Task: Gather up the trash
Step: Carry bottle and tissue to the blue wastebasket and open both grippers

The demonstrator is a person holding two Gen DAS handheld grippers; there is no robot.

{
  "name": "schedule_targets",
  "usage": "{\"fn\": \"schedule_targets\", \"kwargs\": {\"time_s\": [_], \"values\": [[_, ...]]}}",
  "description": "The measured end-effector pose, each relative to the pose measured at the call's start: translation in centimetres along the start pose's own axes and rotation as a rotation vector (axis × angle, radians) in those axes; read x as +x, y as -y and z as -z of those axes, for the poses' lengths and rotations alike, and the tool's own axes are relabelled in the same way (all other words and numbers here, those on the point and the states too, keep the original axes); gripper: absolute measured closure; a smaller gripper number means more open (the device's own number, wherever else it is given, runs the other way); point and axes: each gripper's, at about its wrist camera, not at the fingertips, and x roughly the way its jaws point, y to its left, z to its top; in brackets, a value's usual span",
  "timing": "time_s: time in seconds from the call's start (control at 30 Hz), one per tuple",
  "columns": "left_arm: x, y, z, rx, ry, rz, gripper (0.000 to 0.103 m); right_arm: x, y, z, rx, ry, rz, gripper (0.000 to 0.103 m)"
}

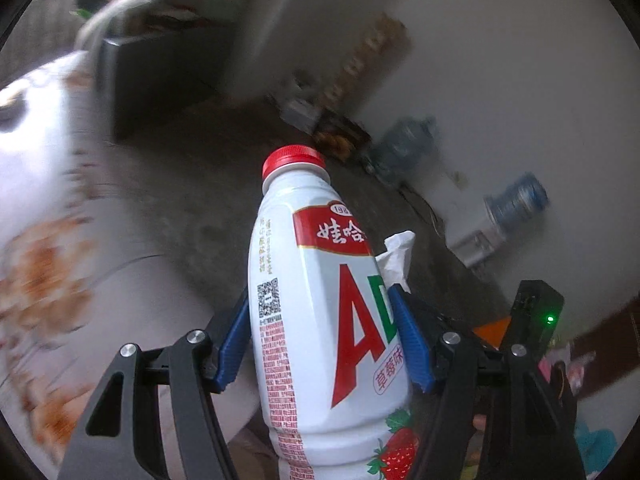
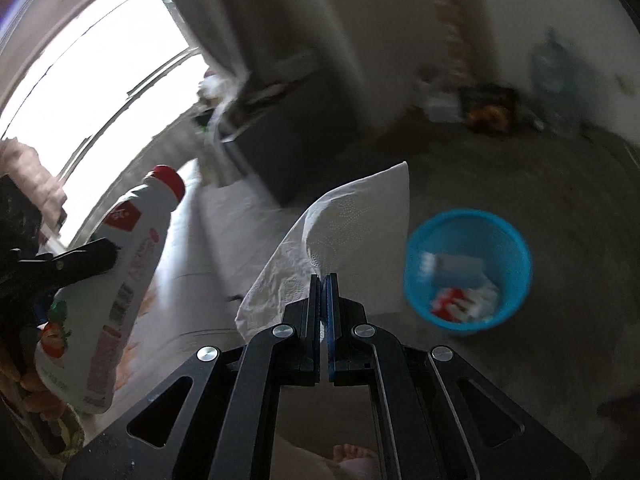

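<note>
Two grippers, each carrying one piece of trash above a grey floor.

The left gripper pinches one white plastic drink bottle with a red cap between its blue pads, its base cut off by the frame edge. The right gripper is pressed together on one white embossed paper napkin, which stands up from the fingertips. One round blue mesh waste basket sits on the floor right of the napkin, holding white and red scraps too blurred to count. Two large blue water jugs by the far wall are smeared by motion, as is the patterned white cloth at the left.
</note>
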Motion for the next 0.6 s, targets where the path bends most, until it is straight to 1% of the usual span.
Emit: {"fn": "schedule_targets", "kwargs": {"time_s": [0.07,0.17,0.3,0.33,0.37,0.4,0.43,0.47,0.5,0.53,0.57,0.6], "values": [[3.5,1.3,-1.1,0.024,-0.053,0.016,0.039,1.0,2.7,-0.3,0.057,-0.01,0.034,0.102],[9.1,3.1,-2.3,0.066,-0.13,0.009,0.039,3.7,6.6,-1.0,0.137,-0.052,0.086,0.102],[16.1,4.7,-4.0,0.112,-0.212,-0.047,0.039,7.2,10.8,-1.8,0.239,-0.109,0.112,0.102],[17.2,4.8,-4.2,0.12,-0.224,-0.06,0.039,8.2,11.7,-2.1,0.265,-0.118,0.116,0.101],[19.2,5.2,-4.6,0.134,-0.244,-0.072,0.037,9.4,12.7,-2.3,0.294,-0.126,0.123,0.098],[21.2,5.6,-5.1,0.141,-0.267,-0.079,0.028,10.6,13.8,-2.5,0.328,-0.138,0.137,0.094],[22.4,5.9,-5.2,0.142,-0.278,-0.084,0.022,11.9,15.0,-2.6,0.37,-0.153,0.139,0.089],[23.9,6.1,-5.7,0.138,-0.273,-0.105,0.016,12.9,16.0,-2.6,0.403,-0.166,0.135,0.076],[24.4,6.2,-5.7,0.132,-0.261,-0.118,0.016,13.9,16.9,-2.5,0.432,-0.179,0.133,0.067],[24.7,6.0,-5.8,0.125,-0.251,-0.124,0.016,14.6,17.7,-2.2,0.458,-0.191,0.152,0.065],[24.8,6.0,-5.7,0.113,-0.246,-0.124,0.016,15.0,18.3,-1.8,0.481,-0.199,0.179,0.065],[24.6,5.9,-5.5,0.095,-0.243,-0.114,0.016,15.0,18.7,-1.3,0.504,-0.2,0.187,0.065]]}}
